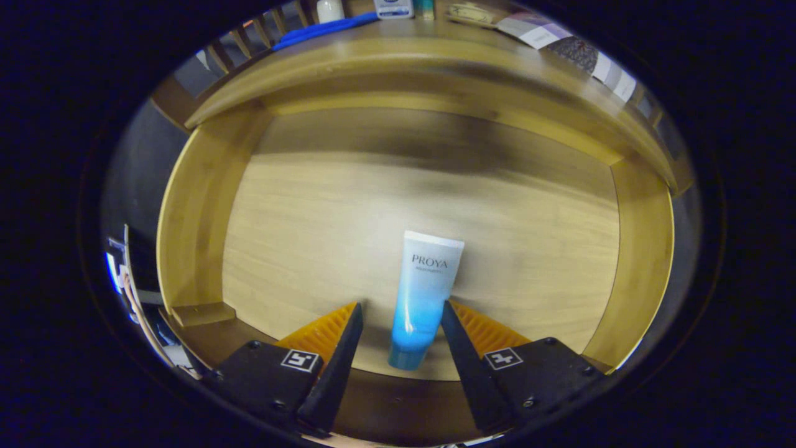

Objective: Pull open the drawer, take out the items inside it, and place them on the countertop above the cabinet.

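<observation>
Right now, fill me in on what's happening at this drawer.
A hand-held gripper is reaching down into the open wooden drawer. Its fingers are spread apart on either side of a blue-and-white tube lying on the drawer's floor, with the tube's cap end between them. The fingers do not look closed on the tube yet, so it has not been lifted. The countertop above the cabinet lies beyond the drawer, with several items already standing on it.
</observation>
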`<state>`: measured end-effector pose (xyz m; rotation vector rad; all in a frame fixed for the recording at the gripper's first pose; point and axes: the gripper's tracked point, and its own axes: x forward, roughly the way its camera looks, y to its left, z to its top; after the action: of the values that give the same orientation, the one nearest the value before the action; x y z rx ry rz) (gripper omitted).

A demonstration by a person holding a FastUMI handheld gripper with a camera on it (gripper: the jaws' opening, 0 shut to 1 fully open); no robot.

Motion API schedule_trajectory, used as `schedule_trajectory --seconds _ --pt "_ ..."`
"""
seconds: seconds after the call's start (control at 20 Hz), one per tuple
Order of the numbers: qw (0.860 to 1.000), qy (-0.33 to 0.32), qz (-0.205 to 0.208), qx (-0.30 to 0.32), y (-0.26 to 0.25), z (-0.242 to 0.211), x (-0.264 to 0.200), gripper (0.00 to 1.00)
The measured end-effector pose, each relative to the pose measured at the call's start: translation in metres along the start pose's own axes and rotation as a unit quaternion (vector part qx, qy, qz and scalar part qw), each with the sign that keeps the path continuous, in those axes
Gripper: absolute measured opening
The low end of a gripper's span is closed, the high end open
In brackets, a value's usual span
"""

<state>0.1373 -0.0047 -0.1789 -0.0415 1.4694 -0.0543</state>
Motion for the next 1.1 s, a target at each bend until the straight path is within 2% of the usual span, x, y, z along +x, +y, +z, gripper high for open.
schedule_trajectory --seconds 0.3,0.4,0.45,0.55,0.8,1.1 --pt "1.0 0.011 -0.016 0.013 -0.007 0.003 0.009 0.82" --pt "1.0 0.0 -0.026 0.014 -0.012 0.006 0.014 0.77" --pt "0.999 -0.006 -0.033 0.015 -0.015 0.009 0.013 0.64" --pt "0.999 -0.016 -0.035 0.015 -0.015 0.009 0.01 0.54" --pt "0.998 -0.045 -0.033 0.004 -0.01 0.018 -0.01 0.49" --pt "0.995 -0.098 -0.011 -0.011 -0.001 0.034 -0.074 0.48"
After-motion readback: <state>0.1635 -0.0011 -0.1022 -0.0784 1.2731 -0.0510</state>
